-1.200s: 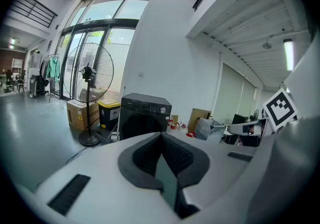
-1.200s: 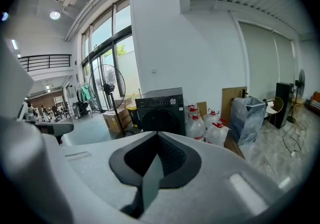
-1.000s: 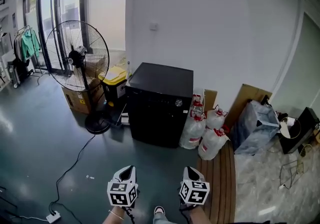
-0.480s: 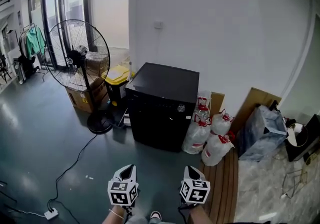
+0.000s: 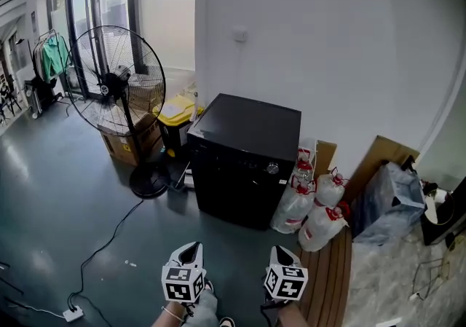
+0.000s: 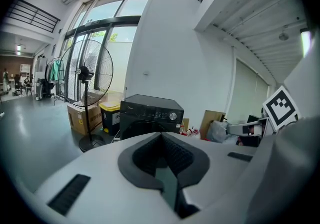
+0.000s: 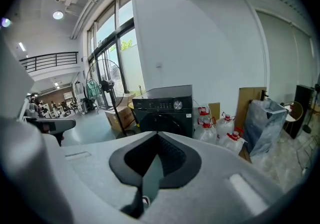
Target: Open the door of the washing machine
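Note:
A black front-loading washing machine stands against the white wall with its round door closed; a row of controls and a silver knob run along its top front. It also shows in the left gripper view and the right gripper view, still some way ahead. My left gripper and right gripper are held side by side low in the head view, pointing at the machine. Both are shut on nothing, well short of the door.
A tall pedestal fan stands left of the machine, with a cardboard box and a yellow-lidded bin behind it. Water bottles crowd the machine's right side. A cable and power strip lie on the floor at left.
The view and both grippers have moved forward toward the washing machine, which now looks slightly larger and nearer. Both grippers stay shut.

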Available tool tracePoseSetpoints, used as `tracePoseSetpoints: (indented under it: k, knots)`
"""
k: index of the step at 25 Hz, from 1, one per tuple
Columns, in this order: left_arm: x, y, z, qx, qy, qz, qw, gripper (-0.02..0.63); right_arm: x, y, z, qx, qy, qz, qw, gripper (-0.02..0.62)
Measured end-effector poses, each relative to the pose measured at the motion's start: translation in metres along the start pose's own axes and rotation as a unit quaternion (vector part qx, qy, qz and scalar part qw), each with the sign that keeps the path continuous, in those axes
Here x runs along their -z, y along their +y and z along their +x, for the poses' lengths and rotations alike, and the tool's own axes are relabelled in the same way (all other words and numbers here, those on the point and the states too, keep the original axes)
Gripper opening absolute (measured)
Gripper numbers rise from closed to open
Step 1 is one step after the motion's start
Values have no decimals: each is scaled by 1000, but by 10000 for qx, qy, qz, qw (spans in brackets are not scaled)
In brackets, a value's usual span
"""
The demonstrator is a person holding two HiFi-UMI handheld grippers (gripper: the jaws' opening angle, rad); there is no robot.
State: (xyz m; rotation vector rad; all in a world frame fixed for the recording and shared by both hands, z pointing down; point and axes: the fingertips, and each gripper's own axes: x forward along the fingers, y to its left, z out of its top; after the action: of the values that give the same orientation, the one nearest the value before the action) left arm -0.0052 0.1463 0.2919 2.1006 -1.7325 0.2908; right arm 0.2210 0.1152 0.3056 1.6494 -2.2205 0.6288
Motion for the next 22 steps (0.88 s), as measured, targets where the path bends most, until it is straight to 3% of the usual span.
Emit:
tracePoseSetpoints:
  k: [6,13,22]
  knots:
    - [-23,31,54,94,-57,-20,9999,3,-32,3,56,88,-83,-11,9999,5]
    - [-81,81,112,127,-271,-64,9995,3,-88,24,121,111,-229,-113,9996,5]
    - [-117,131,177,259,-145,-41,9996,3,-123,37,192,301,-129,8,9995,5]
